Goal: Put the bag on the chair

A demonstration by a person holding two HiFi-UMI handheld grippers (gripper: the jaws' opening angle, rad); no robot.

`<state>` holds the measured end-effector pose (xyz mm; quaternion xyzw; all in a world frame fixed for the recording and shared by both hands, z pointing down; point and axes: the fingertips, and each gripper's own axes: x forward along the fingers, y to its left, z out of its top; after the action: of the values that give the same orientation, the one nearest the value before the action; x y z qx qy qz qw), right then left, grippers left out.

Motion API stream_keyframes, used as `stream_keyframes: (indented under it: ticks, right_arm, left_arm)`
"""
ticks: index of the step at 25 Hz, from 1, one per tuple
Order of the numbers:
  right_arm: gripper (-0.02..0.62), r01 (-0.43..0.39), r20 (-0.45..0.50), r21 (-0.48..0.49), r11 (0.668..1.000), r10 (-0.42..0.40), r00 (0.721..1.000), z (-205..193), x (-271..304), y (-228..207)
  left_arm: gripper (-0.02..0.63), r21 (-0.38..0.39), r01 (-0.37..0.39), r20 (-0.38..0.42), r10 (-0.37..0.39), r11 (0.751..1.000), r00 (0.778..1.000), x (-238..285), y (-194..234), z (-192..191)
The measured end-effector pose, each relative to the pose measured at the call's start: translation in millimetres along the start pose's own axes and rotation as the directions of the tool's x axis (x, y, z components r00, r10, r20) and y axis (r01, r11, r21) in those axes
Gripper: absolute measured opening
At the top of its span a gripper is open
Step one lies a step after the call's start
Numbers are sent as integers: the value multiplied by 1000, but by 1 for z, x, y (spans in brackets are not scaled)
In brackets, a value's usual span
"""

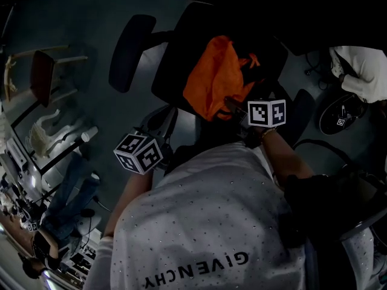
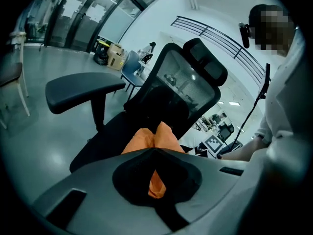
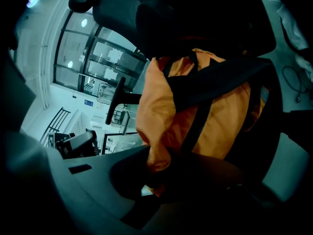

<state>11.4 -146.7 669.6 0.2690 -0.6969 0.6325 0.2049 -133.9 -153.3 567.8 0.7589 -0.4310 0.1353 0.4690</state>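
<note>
An orange bag [image 1: 214, 77] with black straps lies on the seat of a black office chair [image 1: 175, 65]. In the head view my right gripper [image 1: 237, 106] reaches the bag's near edge from the right, under its marker cube. The right gripper view shows the right gripper [image 3: 151, 173] shut on a fold of the orange bag [image 3: 205, 116], a black strap crossing the fabric. My left gripper [image 2: 156, 180] is shut on another orange fold of the bag [image 2: 151, 138], with the chair's mesh backrest [image 2: 183, 84] and armrest [image 2: 83, 89] beyond it.
A wooden chair with a red seat [image 1: 42, 74] stands to the left. Someone in white [image 1: 363, 71] is at the far right, near floor cables. A blue chair [image 2: 131, 66] and cardboard boxes [image 2: 115, 55] stand by the glass wall. The grey floor lies around the office chair.
</note>
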Motion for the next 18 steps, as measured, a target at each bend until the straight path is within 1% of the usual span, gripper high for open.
stream_keyframes:
  ticks: [3, 8, 11, 15, 18]
  right_arm:
    - [20, 27, -15, -10, 1000, -27, 1000, -10, -1, -13]
    - [20, 66, -41, 28, 997, -65, 997, -20, 0, -37]
    - [20, 90, -46, 37, 995, -88, 995, -21, 5, -38]
    - [20, 110, -39, 48, 993, -108, 993, -22, 2, -37]
    - [23, 121, -45, 65, 990, -118, 992, -24, 0, -36]
  left_arm:
    - [0, -23, -53, 0, 53, 998, 999, -4, 8, -3]
    - [0, 6, -84, -13, 84, 996, 996, -1, 14, -7]
    - [0, 3, -86, -23, 87, 996, 996, -4, 20, -9]
    - [0, 19, -81, -72, 82, 997, 994, -9, 18, -23]
    - [1, -1, -82, -71, 81, 997, 994, -11, 20, -25]
